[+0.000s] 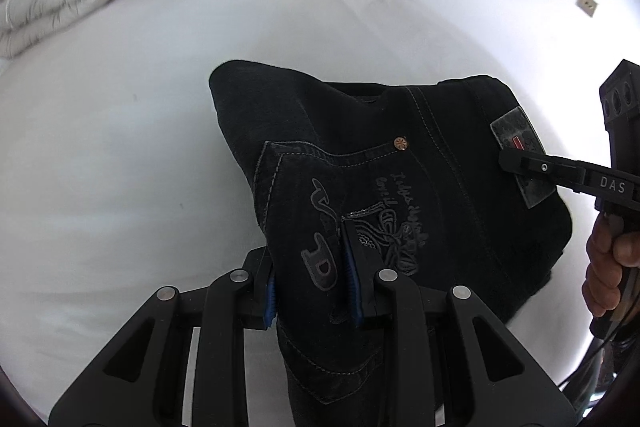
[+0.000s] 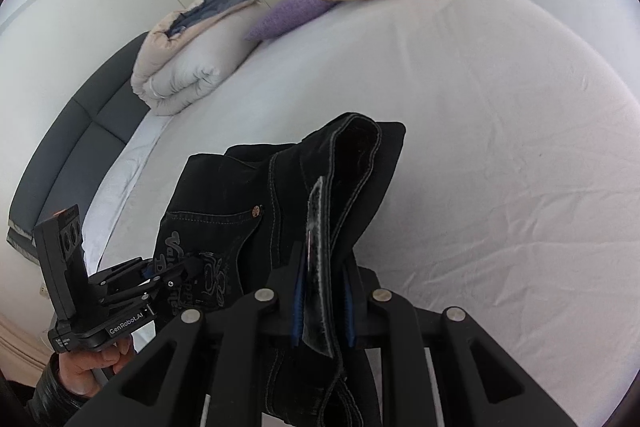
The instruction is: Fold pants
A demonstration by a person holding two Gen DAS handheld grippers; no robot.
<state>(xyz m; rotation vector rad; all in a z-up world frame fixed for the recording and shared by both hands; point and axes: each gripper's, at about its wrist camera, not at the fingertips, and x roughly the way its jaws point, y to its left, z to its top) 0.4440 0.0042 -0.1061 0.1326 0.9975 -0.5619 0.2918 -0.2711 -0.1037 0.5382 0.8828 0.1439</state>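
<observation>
Reads "DAS" in pale capitals on the finger of the right gripper (image 1: 520, 163), seen from the left wrist. Reads "GenRobot.AI" in white along the base of the left gripper (image 2: 176, 277), seen from the right wrist. On the back pocket of the pants (image 1: 360, 187): embroidered script, only a large "D" legible; remaining lettering too tangled to read. Waistband patch (image 1: 520, 155): unreadable.
</observation>
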